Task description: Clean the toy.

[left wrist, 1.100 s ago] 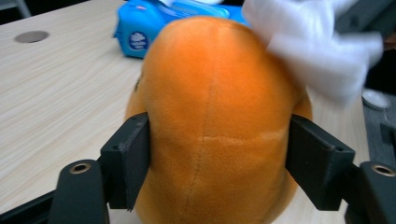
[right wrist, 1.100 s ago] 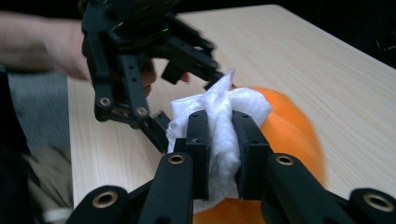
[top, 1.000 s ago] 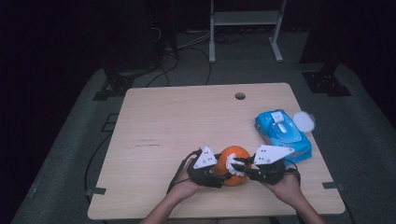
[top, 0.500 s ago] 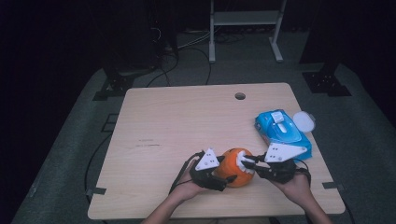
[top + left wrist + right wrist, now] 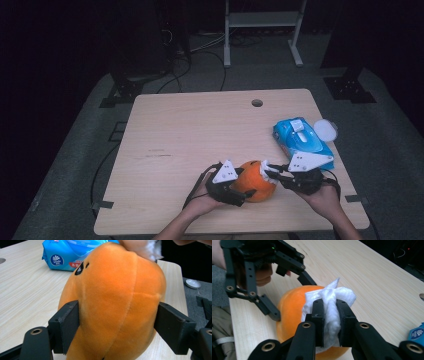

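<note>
Left gripper (image 5: pixel 243 189) sits at the near table (image 5: pixel 190 130) edge with its jaws, which have just been opening, still touching both sides of the orange plush toy (image 5: pixel 255 181). Right gripper (image 5: pixel 268 171), clenched on a white wipe (image 5: pixel 329 305), has slid a little rightward since earlier and presses it on the toy's top, near the blue wipes pack (image 5: pixel 301 141).

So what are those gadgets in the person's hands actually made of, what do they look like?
Each hand carries a black tool. The left gripper and the right gripper both have two flat, blocky black jaws on thin linkage bars with brass-coloured rivets. A pale grey three-cornered plate dotted with small marks sits on top of each, and a black cable trails behind. The forearms are bare, no sleeves.
</note>
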Demonstrator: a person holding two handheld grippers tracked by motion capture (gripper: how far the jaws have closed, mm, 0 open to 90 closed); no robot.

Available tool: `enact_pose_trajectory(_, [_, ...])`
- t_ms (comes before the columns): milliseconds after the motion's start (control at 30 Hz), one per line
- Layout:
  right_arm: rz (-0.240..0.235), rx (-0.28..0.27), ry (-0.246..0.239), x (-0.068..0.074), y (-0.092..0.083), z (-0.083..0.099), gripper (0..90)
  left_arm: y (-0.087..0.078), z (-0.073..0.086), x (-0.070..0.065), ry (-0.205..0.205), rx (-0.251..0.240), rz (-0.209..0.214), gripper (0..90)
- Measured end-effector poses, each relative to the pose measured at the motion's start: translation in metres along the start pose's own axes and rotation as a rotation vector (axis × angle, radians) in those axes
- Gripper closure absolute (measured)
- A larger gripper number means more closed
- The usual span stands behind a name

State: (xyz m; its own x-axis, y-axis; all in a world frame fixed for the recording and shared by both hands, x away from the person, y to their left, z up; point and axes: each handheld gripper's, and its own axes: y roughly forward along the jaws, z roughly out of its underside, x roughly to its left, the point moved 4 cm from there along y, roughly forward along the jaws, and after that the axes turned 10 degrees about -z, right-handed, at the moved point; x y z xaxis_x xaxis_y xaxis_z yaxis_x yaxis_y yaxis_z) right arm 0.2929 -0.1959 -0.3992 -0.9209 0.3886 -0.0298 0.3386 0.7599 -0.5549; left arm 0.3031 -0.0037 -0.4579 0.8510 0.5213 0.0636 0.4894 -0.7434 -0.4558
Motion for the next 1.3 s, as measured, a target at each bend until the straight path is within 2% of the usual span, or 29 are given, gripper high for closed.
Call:
enact_pose_trajectory(33, [0.0, 0.0, 0.0, 0.0, 0.0, 0.0, 77.5, 0.0, 0.0, 0.0, 0.0, 0.0, 0.0, 24.8])
enact_pose_trajectory(67, [-0.011, 0.008, -0.02, 0.006, 0.003, -0.004, 77.4, -0.001, 0.001, -0.003, 0.036, 0.011, -0.006, 26.2])
enact_pose_trajectory(100, [-0.021, 0.013, -0.031, 0.01, 0.006, -0.006, 77.4, -0.001, 0.001, -0.003, 0.036, 0.011, -0.006, 27.1])
enact_pose_trajectory(167, [-0.034, 0.02, -0.039, 0.014, 0.009, -0.008, 77.4, -0.001, 0.004, -0.009, 0.102, 0.03, -0.011, 27.5])
enact_pose_trajectory(200, [-0.055, 0.037, -0.066, 0.019, 0.015, -0.011, 77.4, -0.002, 0.006, -0.014, 0.144, 0.037, -0.02, 27.9])
enact_pose_trajectory(267, [-0.06, 0.034, -0.061, 0.02, 0.015, -0.013, 77.4, -0.003, 0.007, -0.016, 0.161, 0.029, -0.021, 28.5])
enact_pose_trajectory(367, [-0.055, 0.027, -0.053, 0.016, 0.013, -0.013, 77.5, -0.002, 0.007, -0.016, 0.161, 0.021, -0.02, 29.3])
enact_pose_trajectory(467, [-0.006, 0.028, -0.012, 0.0, 0.002, -0.006, 77.5, -0.003, 0.007, -0.015, 0.152, 0.017, -0.014, 29.3])
enact_pose_trajectory(533, [-0.028, 0.027, 0.036, -0.008, -0.003, 0.001, 77.5, -0.002, 0.006, -0.016, 0.154, 0.01, -0.009, 29.1])
enact_pose_trajectory(633, [-0.053, 0.029, 0.051, -0.009, -0.006, 0.004, 77.5, -0.001, 0.006, -0.02, 0.207, 0.013, -0.005, 29.0])
enact_pose_trajectory(700, [-0.089, 0.024, 0.038, -0.002, -0.004, 0.0, 77.5, 0.0, 0.007, -0.024, 0.258, 0.019, -0.002, 29.0])
enact_pose_trajectory(733, [-0.107, 0.021, 0.028, 0.002, -0.001, -0.002, 77.5, 0.0, 0.008, -0.026, 0.277, 0.022, -0.001, 29.1])
enact_pose_trajectory(767, [-0.125, 0.02, 0.022, 0.007, 0.004, -0.004, 77.5, 0.0, 0.008, -0.026, 0.277, 0.022, -0.001, 29.1])
enact_pose_trajectory(800, [-0.132, 0.032, 0.007, 0.011, 0.009, -0.006, 77.5, 0.0, 0.01, -0.028, 0.301, 0.036, -0.006, 29.1])
enact_pose_trajectory(867, [-0.128, 0.04, -0.007, 0.012, 0.012, -0.007, 77.5, -0.001, 0.011, -0.025, 0.271, 0.025, 0.003, 29.6])
enact_pose_trajectory(967, [-0.121, 0.027, 0.014, 0.007, 0.009, -0.007, 77.6, -0.002, 0.011, -0.023, 0.257, 0.019, 0.008, 30.6])
enact_pose_trajectory(1000, [-0.111, 0.013, 0.043, -0.004, 0.003, -0.002, 77.6, -0.001, 0.011, -0.024, 0.258, 0.015, 0.009, 30.6])
enact_pose_trajectory(1033, [-0.111, 0.013, 0.043, -0.004, 0.003, -0.002, 77.6, -0.001, 0.011, -0.024, 0.258, 0.015, 0.009, 30.6])
enact_pose_trajectory(1067, [-0.092, 0.017, 0.076, -0.014, -0.002, 0.007, 77.5, -0.001, 0.011, -0.024, 0.262, 0.013, 0.01, 30.6])
enact_pose_trajectory(1133, [-0.085, 0.015, 0.108, -0.022, -0.006, 0.013, 77.6, -0.001, 0.011, -0.024, 0.262, 0.011, 0.014, 30.6])
enact_pose_trajectory(1167, [-0.085, 0.015, 0.108, -0.022, -0.006, 0.013, 77.6, -0.001, 0.011, -0.024, 0.262, 0.011, 0.014, 30.5])
enact_pose_trajectory(1200, [-0.108, 0.001, 0.121, -0.02, -0.006, 0.014, 77.6, 0.0, 0.01, -0.026, 0.285, 0.019, 0.019, 30.2])
enact_pose_trajectory(1233, [-0.108, 0.001, 0.121, -0.02, -0.006, 0.014, 77.6, 0.0, 0.01, -0.026, 0.285, 0.019, 0.019, 29.9])
enact_pose_trajectory(1300, [-0.157, -0.014, 0.087, -0.009, 0.0, 0.006, 77.4, 0.001, 0.012, -0.028, 0.301, 0.014, 0.032, 29.8])
